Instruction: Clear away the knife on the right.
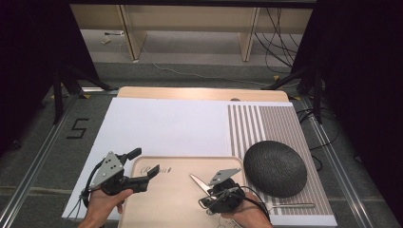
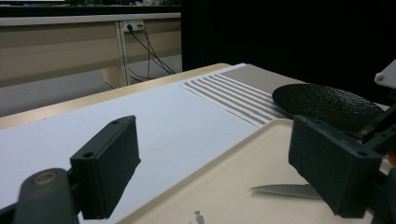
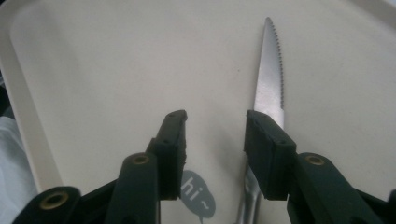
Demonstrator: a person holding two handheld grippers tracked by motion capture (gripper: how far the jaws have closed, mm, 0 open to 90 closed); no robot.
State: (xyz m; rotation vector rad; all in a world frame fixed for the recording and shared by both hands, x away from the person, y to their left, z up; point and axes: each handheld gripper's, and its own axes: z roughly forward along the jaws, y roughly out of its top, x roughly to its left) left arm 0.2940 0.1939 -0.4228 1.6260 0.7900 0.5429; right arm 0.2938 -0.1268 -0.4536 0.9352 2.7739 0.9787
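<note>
The serrated knife [image 3: 271, 79] is lying flat on the cream tray [image 1: 157, 199], lower centre of the high view, beside a printed "hi~" bubble [image 3: 198, 196]. The right claw [image 3: 215, 140] is hovering released above its handle; the left claw [image 1: 142, 168] is gaping empty at the tray's left rim.

High overhead; two close tray-level [image 1: 142, 164] views

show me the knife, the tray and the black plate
knife [image 3: 271, 79]: right gripper view, on the serrated blade.
tray [image 1: 183, 160]: high view, on its far rim.
black plate [image 1: 274, 167]: high view, on the middle of its textured top.
</note>
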